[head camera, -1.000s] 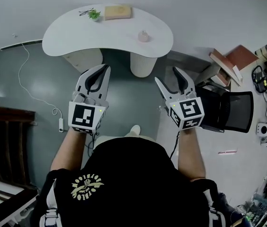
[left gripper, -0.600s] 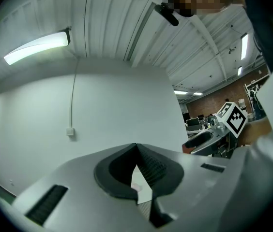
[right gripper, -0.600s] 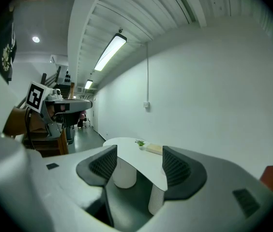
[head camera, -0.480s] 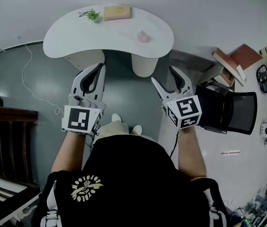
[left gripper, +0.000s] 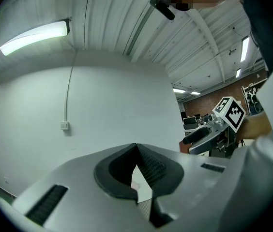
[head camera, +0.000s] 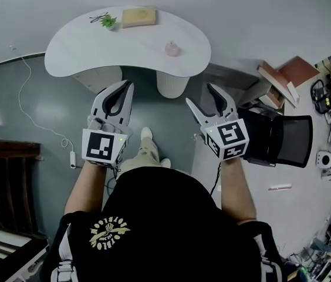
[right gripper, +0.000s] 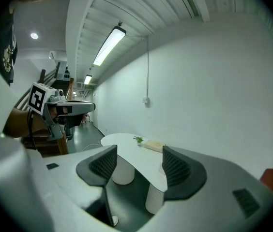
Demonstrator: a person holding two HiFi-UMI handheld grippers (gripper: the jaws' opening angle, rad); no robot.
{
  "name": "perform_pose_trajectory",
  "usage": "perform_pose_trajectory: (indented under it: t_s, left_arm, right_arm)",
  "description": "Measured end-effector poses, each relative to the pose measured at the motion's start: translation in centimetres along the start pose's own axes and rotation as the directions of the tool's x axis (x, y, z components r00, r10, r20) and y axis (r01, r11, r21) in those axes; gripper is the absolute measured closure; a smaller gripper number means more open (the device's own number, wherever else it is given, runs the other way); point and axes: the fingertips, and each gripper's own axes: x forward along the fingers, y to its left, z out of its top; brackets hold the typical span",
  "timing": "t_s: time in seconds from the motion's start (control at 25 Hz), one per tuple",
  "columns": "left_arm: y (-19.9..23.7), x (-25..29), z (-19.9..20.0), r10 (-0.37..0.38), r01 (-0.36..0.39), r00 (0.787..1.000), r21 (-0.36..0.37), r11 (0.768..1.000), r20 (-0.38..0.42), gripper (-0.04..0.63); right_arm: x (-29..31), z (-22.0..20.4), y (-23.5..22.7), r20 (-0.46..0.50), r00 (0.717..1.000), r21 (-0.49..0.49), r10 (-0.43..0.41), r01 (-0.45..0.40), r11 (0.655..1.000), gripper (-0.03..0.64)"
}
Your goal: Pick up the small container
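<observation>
I could read nothing for certain. The yellow print on my black shirt, low in the head view, carried curved lettering too small to make out. The left cube on my left gripper and the right cube on my right gripper bore only black-and-white square patterns, not letters or numbers.

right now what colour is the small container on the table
Pale pink. The small container shows best in the head view.

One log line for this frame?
phase: pre-grasp | left gripper: shut, empty | right gripper: open, empty | small pink container: on white table, untouched
</observation>
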Motion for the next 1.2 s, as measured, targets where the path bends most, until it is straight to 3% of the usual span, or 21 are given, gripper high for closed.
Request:
perform_pose_trajectory:
  t_s: [0.28, 1.2]
  left_arm:
    - [4.5, 4.2, -0.4, 0.07, -0.07, 0.998, -0.01, 0.997, 0.007, 0.586]
    - [15.2, 16.5, -1.9, -0.059, 0.059, 0.998, 0.008, 0.998, -0.021, 0.586]
  right_arm:
    - [4.0, 1.5, -1.7, -0.005, 1.0, -0.012, -0.005, 0.005, 1.0, 0.334]
    - [18.2, 7.3, -6.6, -0.021, 0.999, -0.039, -0.047, 0.047, 0.998, 0.334]
